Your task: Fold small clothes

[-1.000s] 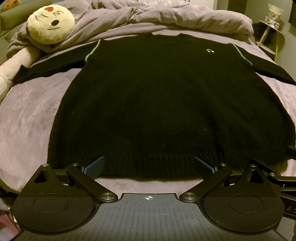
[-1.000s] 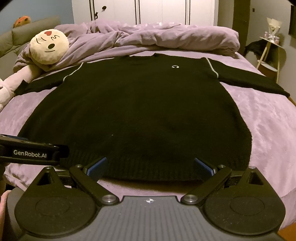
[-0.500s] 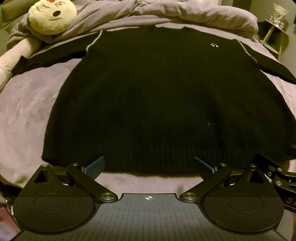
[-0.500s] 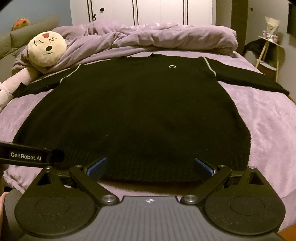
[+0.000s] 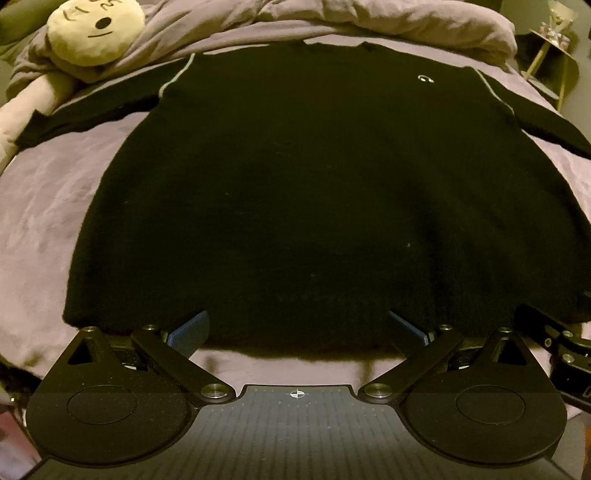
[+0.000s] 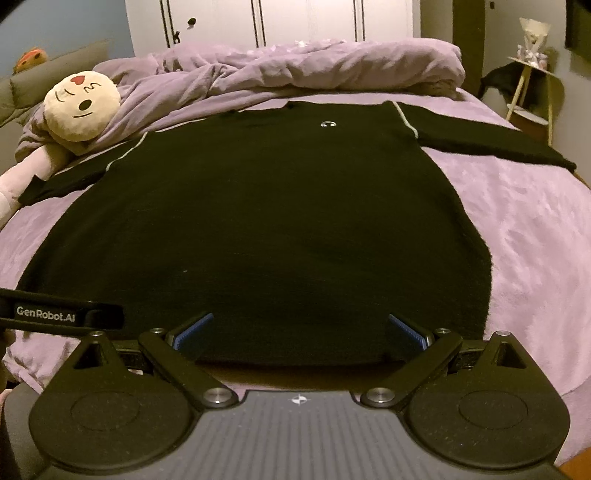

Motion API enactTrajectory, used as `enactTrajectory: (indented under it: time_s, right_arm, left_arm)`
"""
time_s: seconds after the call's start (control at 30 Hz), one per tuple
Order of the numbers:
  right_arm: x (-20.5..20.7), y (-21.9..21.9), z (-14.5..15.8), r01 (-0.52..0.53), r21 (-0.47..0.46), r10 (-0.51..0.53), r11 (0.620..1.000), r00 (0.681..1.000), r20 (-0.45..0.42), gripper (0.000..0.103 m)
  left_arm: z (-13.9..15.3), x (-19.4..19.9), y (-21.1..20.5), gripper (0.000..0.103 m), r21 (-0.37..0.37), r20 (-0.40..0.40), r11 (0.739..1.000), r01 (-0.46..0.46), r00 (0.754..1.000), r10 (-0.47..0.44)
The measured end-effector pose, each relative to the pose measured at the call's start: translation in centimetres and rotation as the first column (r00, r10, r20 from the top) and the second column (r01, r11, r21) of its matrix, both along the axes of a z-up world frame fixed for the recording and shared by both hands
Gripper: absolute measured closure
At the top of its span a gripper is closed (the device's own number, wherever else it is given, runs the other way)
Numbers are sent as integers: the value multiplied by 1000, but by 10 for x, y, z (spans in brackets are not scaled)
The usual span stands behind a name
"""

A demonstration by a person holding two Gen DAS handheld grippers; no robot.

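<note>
Left wrist view: the left gripper point(image 5: 297, 326) has its jaws wide apart, holding nothing. Its blue pads point(image 5: 188, 330) sit at the near hem of the black sweater point(image 5: 314, 192); whether they touch it is hard to tell. The sweater lies flat on the bed point(image 5: 44, 229), front up, with both sleeves spread out to the sides. A small white logo point(image 5: 424, 78) shows on its chest. A plush toy point(image 5: 98, 31) with a round cream face lies at the far left, near the end of one sleeve. A crumpled duvet point(image 5: 369, 20) is bunched up past the collar.

In the right wrist view, the right gripper point(image 6: 299, 328) also has its jaws wide apart and holds nothing. It sits at the same near hem, more toward the right side. The left gripper's black body pokes in at the left edge, just beside it. White closet doors point(image 6: 266, 22) stand behind the bed, and a small side table point(image 6: 532, 88) is at the far right.
</note>
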State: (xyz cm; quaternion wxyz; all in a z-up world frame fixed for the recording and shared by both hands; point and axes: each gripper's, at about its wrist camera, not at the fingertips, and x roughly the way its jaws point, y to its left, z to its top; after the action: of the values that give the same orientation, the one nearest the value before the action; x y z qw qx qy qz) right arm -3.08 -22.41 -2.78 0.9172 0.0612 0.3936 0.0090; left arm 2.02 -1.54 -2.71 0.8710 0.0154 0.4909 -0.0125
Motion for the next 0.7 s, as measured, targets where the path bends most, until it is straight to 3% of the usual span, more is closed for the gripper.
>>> enactTrajectory:
  time_s: [0.7]
  right_arm:
    - [-2, -2, 2, -30, -12, 30, 999, 1000, 0, 4]
  left_arm:
    - [4, 1, 8, 0, -1, -9, 999, -52, 999, 52]
